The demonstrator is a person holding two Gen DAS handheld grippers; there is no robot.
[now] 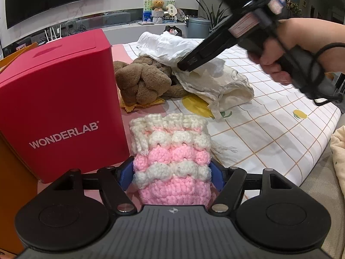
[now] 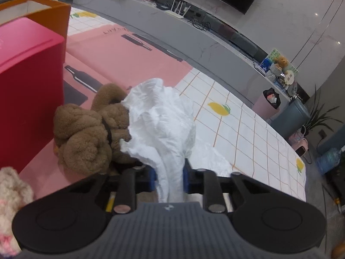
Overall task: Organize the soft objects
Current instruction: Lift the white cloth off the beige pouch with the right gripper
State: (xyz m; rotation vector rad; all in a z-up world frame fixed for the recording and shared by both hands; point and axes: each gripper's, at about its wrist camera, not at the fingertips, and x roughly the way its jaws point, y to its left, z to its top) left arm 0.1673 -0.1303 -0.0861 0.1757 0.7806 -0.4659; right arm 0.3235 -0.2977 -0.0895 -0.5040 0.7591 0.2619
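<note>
My left gripper (image 1: 171, 172) is shut on a pink and white crocheted pouch (image 1: 172, 151), held just above the table. My right gripper (image 2: 169, 176) is shut on a crumpled white cloth (image 2: 161, 120) and lifts it; it shows in the left wrist view (image 1: 185, 65) too, pinching the white cloth (image 1: 170, 47). A brown plush toy (image 1: 142, 82) lies behind the pouch, partly under the cloth; it also shows in the right wrist view (image 2: 86, 133). A cream cloth bag (image 1: 226, 90) lies to the right of the plush.
A red WONDERLAB box (image 1: 58, 108) stands at the left, with an orange box (image 2: 49, 10) behind it. The table carries a checked lemon-print cloth (image 1: 269, 125) and a pink mat (image 2: 129, 54). A grey TV bench (image 2: 194, 34) runs behind.
</note>
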